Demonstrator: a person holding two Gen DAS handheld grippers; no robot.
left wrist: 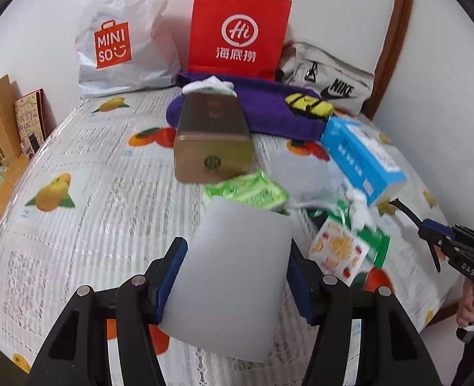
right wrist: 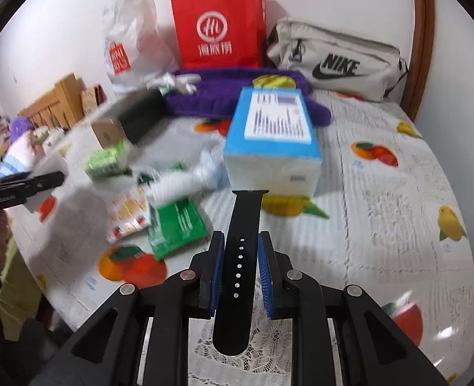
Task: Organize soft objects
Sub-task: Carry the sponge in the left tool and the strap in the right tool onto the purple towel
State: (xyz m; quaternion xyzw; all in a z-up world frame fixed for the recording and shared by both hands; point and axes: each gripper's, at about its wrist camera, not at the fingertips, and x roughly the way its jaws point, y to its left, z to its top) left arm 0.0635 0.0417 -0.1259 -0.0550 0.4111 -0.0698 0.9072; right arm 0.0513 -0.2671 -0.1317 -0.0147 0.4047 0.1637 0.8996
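White pad (left wrist: 233, 276) in left hand-held gripper (left wrist: 237, 273), black strap (right wrist: 241, 257) in right (right wrist: 241, 273).

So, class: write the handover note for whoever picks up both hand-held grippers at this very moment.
Left hand-held gripper: shut on a pale grey flat pad, held above the bed.
Right hand-held gripper: shut on a black perforated strap, also lifted.
On the bed: blue box, brown box, green packets, fruit-print packet, purple towel with a yellow item on it. Red paper bag, white Miniso bag and Nike pouch stand at the back.
Done: two items picked up.
Left: place both; sort the loose pile.
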